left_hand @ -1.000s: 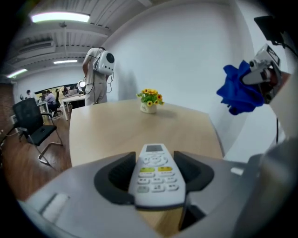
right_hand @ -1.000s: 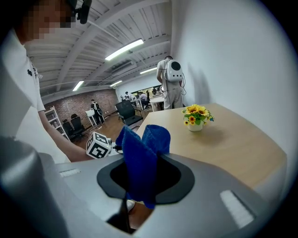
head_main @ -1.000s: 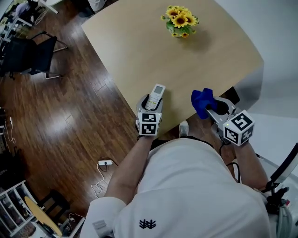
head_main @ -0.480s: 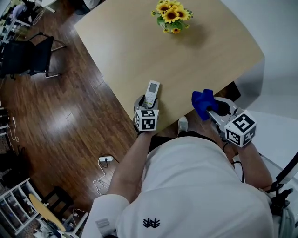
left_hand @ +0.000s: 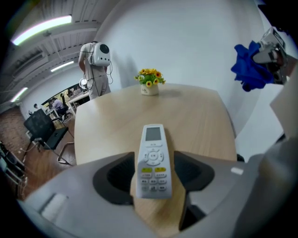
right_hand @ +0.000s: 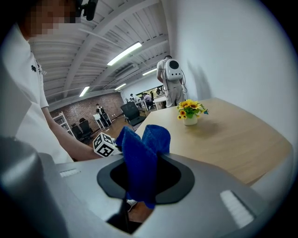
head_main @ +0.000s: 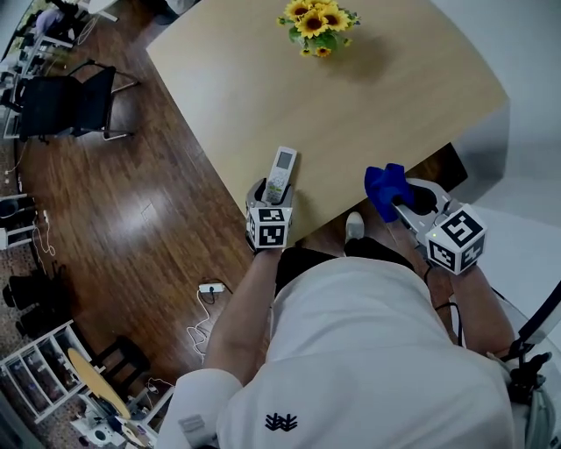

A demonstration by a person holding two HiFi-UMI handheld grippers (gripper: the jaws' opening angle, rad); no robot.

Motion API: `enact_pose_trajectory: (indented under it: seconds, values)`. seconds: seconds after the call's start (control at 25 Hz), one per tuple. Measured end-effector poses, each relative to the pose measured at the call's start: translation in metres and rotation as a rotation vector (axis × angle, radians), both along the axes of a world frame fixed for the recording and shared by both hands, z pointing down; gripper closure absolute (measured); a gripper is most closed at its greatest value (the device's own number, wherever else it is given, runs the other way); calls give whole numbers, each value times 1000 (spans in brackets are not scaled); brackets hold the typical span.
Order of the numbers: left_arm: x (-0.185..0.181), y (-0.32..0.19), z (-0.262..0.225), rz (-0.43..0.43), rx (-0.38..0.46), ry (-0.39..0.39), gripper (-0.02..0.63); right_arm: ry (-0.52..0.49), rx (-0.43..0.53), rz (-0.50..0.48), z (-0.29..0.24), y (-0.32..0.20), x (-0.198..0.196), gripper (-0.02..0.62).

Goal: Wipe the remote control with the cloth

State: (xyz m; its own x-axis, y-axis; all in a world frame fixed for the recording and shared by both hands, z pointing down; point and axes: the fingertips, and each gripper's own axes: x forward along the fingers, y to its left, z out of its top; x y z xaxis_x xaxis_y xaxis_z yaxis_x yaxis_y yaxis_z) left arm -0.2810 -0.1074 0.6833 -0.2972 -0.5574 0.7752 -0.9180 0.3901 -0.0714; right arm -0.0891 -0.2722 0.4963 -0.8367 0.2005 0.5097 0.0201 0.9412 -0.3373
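A white remote control (head_main: 280, 173) sits between the jaws of my left gripper (head_main: 271, 191), which is shut on its lower half. Its screen end points out over the near edge of the wooden table (head_main: 377, 96). In the left gripper view the remote control (left_hand: 152, 160) lies button-side up between the dark pads, with the left gripper (left_hand: 153, 175) closed around it. My right gripper (head_main: 401, 204) is shut on a bunched blue cloth (head_main: 384, 189), held off the table's near edge to the right of the remote. In the right gripper view the cloth (right_hand: 142, 153) sticks up from the right gripper (right_hand: 145, 175).
A pot of sunflowers (head_main: 317, 24) stands at the far side of the table. A black chair (head_main: 66, 101) and a power strip (head_main: 210, 288) are on the wood floor to the left. A white humanoid robot (left_hand: 95, 69) stands beyond the table.
Both grippers have sunk a little toward the table edge. The left one has tipped more steeply downward with the remote. Both grips are unchanged.
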Motion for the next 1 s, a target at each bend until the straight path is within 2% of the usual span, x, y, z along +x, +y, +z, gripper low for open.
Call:
enact_pose_trajectory:
  seconds: [0.16,0.24,0.48,0.64,0.84,1.0]
  values:
    - [24,26,-28,42,-15,-33,328,-27,-35,-38,7,6,1,506]
    - [48,38,-44,66,-11,-23,328,-29,-58,-55,11,12,4,506]
    - [117,51,-82,44,75,180,333,-21,-101,-98,19,33,13,506]
    - [155,72,-94,131,131,181,344,-19,-80,-86,28,81,37,506]
    - [183,63,-142,272,273,125,344,-27,-3,-93,20,104,38,506]
    - [213,134,-183,320,431,129,357,-32,64,-85,2,183,52,506]
